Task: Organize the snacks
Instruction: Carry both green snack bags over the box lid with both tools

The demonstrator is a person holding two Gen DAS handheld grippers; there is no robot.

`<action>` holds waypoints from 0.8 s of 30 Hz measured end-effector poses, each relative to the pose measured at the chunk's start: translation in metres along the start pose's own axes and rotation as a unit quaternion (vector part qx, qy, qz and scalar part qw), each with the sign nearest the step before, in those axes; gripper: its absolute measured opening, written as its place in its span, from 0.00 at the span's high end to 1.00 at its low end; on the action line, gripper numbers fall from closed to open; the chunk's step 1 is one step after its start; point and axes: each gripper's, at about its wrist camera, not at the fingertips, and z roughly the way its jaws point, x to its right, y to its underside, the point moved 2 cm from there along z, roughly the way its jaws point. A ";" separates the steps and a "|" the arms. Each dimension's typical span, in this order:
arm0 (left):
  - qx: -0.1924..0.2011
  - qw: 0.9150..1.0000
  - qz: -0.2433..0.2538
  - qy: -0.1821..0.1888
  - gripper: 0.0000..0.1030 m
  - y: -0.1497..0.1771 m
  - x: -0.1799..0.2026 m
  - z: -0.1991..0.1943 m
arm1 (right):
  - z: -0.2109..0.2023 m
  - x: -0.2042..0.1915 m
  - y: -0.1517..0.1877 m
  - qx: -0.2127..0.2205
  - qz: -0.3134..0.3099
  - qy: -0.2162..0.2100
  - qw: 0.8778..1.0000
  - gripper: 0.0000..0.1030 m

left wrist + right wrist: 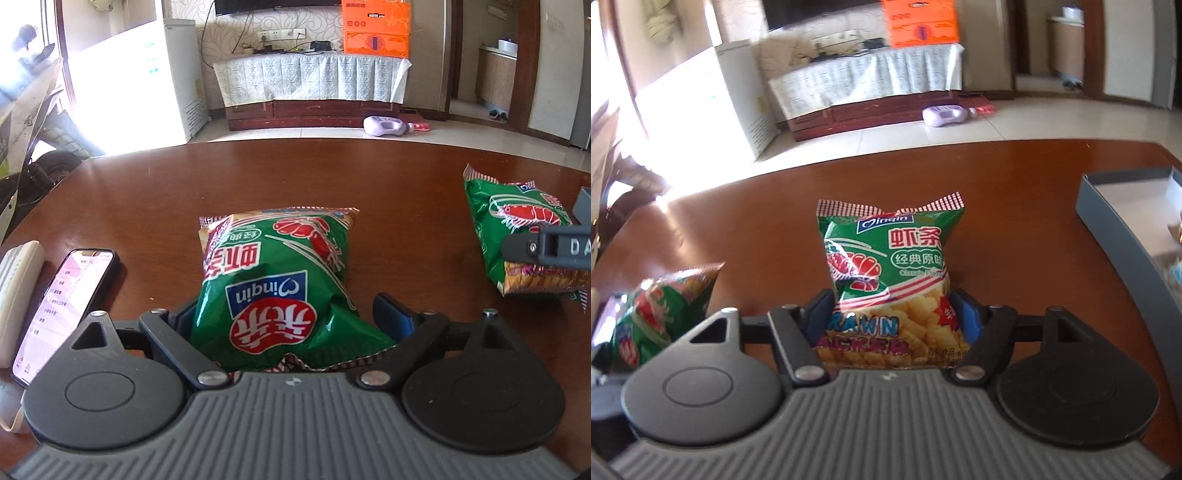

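Left tool (291,317) stands wide, the near end of one green prawn-cracker bag (280,284) between its pads; left pad touches, right pad looks clear, so no firm clamp seen. That bag lies flat on the tabletop (155,206), long axis pointing away, print upside down. Right tool (892,317) clamps the lower part of a second bag (890,280), upright, top seal up, above the tabletop. Two bags total, one per tool. One grey box (1115,206) at right, one phone (62,302) at left.
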 end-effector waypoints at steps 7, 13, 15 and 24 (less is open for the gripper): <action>0.016 1.000 0.000 0.017 0.21 0.001 0.009 -0.006 | -0.032 0.004 0.009 0.018 -0.044 -0.018 0.999 0.33; 0.032 0.999 0.001 0.022 0.24 0.004 0.013 -0.010 | -0.064 0.008 0.010 0.038 -0.072 -0.034 0.996 0.33; 0.044 0.999 0.006 0.024 0.24 0.003 0.017 -0.015 | -0.077 0.011 0.011 0.048 -0.078 -0.038 0.995 0.33; 0.085 0.995 0.038 0.027 0.24 0.001 0.050 -0.040 | -0.127 0.037 0.011 0.093 -0.084 -0.048 0.991 0.33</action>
